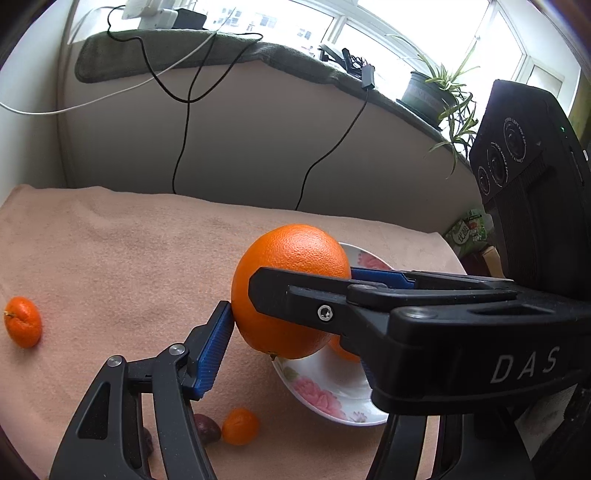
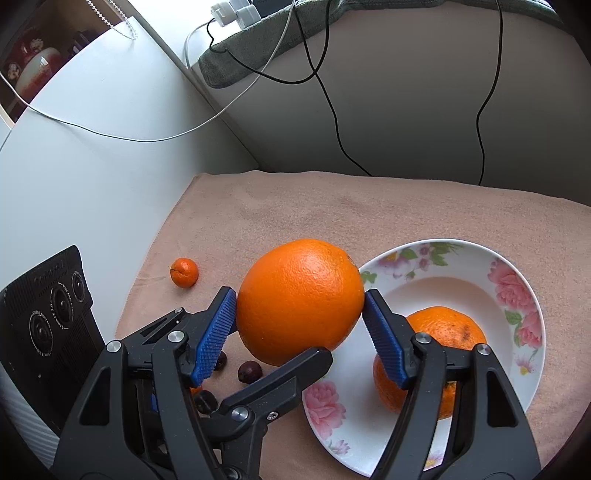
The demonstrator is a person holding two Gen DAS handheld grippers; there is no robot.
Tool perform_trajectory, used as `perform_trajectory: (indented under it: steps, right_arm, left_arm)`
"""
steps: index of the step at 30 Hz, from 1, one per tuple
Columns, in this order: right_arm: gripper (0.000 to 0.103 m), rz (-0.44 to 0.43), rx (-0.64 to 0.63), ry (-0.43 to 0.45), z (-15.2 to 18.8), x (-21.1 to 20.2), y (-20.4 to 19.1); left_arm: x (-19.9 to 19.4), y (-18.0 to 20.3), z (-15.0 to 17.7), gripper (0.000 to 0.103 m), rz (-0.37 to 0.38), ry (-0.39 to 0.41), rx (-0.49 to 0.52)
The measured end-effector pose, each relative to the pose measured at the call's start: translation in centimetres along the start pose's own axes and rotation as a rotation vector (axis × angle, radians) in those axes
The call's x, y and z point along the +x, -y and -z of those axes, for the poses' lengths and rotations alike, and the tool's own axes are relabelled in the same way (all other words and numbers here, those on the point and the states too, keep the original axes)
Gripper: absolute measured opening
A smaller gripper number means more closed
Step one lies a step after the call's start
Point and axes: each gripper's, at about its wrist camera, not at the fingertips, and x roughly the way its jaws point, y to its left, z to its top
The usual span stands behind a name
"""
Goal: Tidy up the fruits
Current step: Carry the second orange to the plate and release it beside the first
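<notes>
You are carrying big orange (image 2: 300, 301), both grippers clamping it: right gripper (image 2: 300, 325) across sides, left gripper (image 1: 291, 325) crosswise. Next: lowering onto floral plate (image 2: 532, 295) beside orange already there (image 2: 447, 328), then releasing.

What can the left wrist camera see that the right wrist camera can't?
Only the left wrist view shows the potted plant on the sill and the bright windows. Only the right wrist view shows the white cabinet beside the table. Both show the big orange gripped by the left hand-held gripper and the right hand-held gripper, the flowered plate, the small mandarin and the pink cloth.
</notes>
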Motion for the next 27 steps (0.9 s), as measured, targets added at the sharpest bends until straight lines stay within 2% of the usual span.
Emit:
perform_trajectory:
  steps: [12, 19, 27]
  right_arm:
    - [0.073, 0.050, -0.026, -0.009, 0.4, -0.5, 0.7]
    - [0.073, 0.096, -0.066, 0.038, 0.4, -1.9, 0.0]
    - [0.073, 0.098, -0.051, 0.060, 0.1, -2.6, 0.3]
  left_arm:
    - [0.4, 1.4, 1.5, 0.059, 0.040, -0.052, 0.037]
    - [-0.8, 1.6, 2.4, 0.056, 0.035, -0.049, 0.065]
    - [-1.9, 1.0, 3.2, 0.056, 0.025, -0.038, 0.060]
